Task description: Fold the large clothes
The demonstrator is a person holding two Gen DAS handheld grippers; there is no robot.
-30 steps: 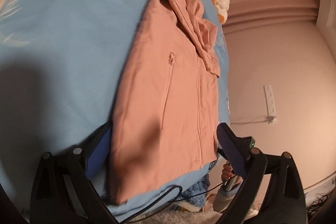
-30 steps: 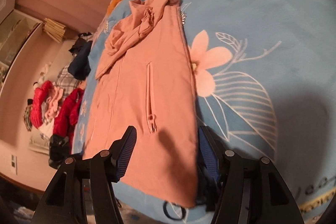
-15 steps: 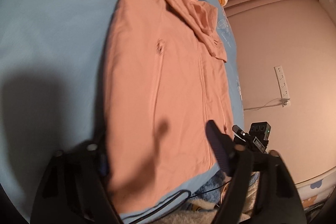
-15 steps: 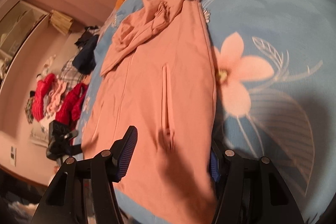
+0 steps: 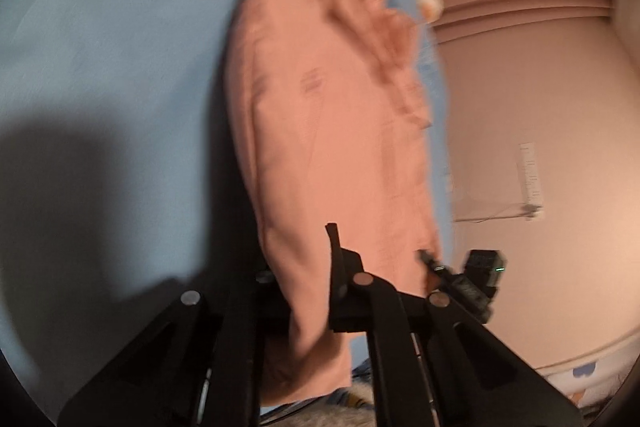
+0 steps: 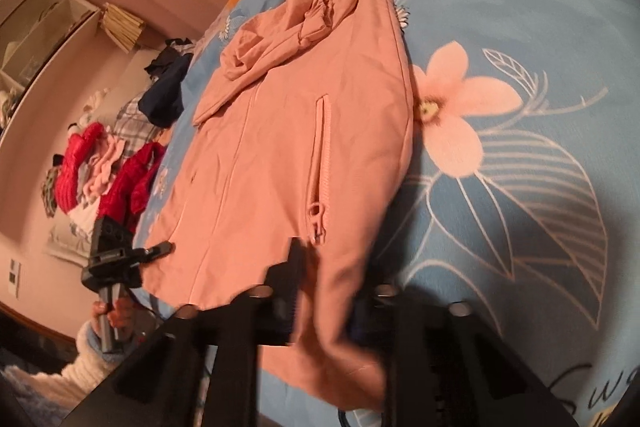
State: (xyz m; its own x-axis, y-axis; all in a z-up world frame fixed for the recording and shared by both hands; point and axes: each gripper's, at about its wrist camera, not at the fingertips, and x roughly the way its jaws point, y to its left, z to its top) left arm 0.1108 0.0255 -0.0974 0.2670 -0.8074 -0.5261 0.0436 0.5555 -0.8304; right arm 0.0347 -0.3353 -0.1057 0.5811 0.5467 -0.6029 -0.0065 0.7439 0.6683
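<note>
- Left hand-held gripper [image 5: 308, 267] pinches the hem of the pink zip-up fabric jacket [image 5: 336, 115].
- Right hand-held gripper [image 6: 332, 291] pinches the hem's other corner, ready to fold it up the blue floral bed sheet [image 6: 520, 27].

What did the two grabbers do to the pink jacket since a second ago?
Both closed on the pink jacket's bottom hem: the left hand-held gripper and the right hand-held gripper were open over it earlier and now each pinches a hem corner, bunching the cloth. The folded sleeves and blue bedsheet stayed put.
</note>
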